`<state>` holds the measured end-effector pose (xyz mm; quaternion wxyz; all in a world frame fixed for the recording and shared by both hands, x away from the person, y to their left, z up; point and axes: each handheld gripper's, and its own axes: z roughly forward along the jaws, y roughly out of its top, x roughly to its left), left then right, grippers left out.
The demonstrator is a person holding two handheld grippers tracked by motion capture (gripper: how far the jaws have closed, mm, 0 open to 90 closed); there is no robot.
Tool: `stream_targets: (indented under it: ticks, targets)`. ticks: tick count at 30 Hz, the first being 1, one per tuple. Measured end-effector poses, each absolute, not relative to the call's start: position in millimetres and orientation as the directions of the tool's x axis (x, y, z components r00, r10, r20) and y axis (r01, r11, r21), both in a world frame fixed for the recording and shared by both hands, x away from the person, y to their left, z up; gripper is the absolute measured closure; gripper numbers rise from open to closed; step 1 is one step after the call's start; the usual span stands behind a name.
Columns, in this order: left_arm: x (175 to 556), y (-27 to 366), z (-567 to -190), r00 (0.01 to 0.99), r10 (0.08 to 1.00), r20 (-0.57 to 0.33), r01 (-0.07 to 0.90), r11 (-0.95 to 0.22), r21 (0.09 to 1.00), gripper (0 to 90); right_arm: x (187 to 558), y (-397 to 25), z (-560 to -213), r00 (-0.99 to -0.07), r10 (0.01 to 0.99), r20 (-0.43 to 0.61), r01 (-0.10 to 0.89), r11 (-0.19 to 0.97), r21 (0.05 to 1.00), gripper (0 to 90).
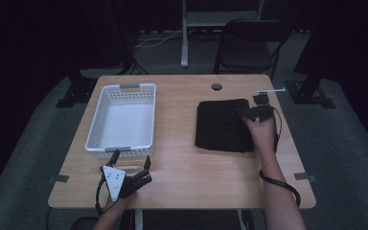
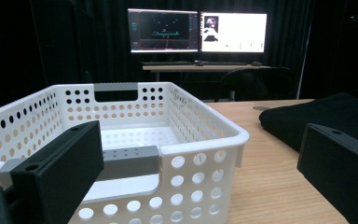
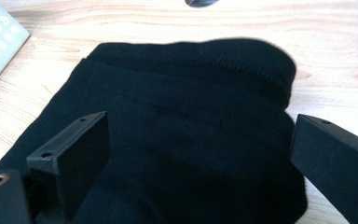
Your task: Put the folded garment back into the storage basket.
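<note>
A folded black cloth (image 1: pixel 223 124) lies on the right half of the wooden table (image 1: pixel 182 177); in the right gripper view the black cloth (image 3: pixel 186 140) spreads under the jaws. My right gripper (image 1: pixel 252 111) hovers open over the cloth's right edge, jaws wide apart (image 3: pixel 200 154), nothing between them. A white perforated basket (image 1: pixel 122 117) stands empty on the left half. My left gripper (image 1: pixel 132 160) rests open near the table's front edge, just in front of the basket (image 2: pixel 121 140), jaws apart with nothing held (image 2: pixel 205 172).
A round cable hole (image 1: pixel 216 86) sits at the table's back centre. A black chair (image 1: pixel 249 45) and a desk leg stand behind the table. Two lit monitors (image 2: pixel 196 31) glow on a far desk. Bare wood lies between basket and cloth.
</note>
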<state>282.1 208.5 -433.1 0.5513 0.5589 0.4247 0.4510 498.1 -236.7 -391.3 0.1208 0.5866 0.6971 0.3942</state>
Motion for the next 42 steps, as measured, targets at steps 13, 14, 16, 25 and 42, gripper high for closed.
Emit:
stream_targets:
  ticks: [13,14,16,25,42]
  targets:
    - [282.0,208.6,-433.1,0.235,0.971,0.036,-0.023,-0.031,0.999,1.5,509.5,-234.5,-410.2,-0.270,0.908,0.321,0.778,0.009,0.628,5.6]
    - [281.9,208.6,-433.1,0.234,0.971,0.035,-0.023,-0.031,0.999,1.5,510.5,-234.5,-412.0,-0.266,0.906,0.328,0.783,0.005,0.622,5.6]
    - [281.9,208.6,-433.1,0.235,0.971,0.036,-0.024,-0.031,0.999,1.5,512.4,-233.7,-415.9,-0.264,0.907,0.328,0.790,0.008,0.614,5.6]
    - [281.9,208.6,-433.1,0.235,0.971,0.035,-0.024,-0.031,0.999,1.5,516.0,-230.4,-422.9,-0.267,0.910,0.316,0.799,0.026,0.600,6.9]
    - [281.5,208.8,-433.2,0.234,0.972,0.035,-0.028,-0.029,0.999,1.5,512.0,-224.8,-427.6,-0.241,0.938,0.248,0.772,0.030,0.635,6.1]
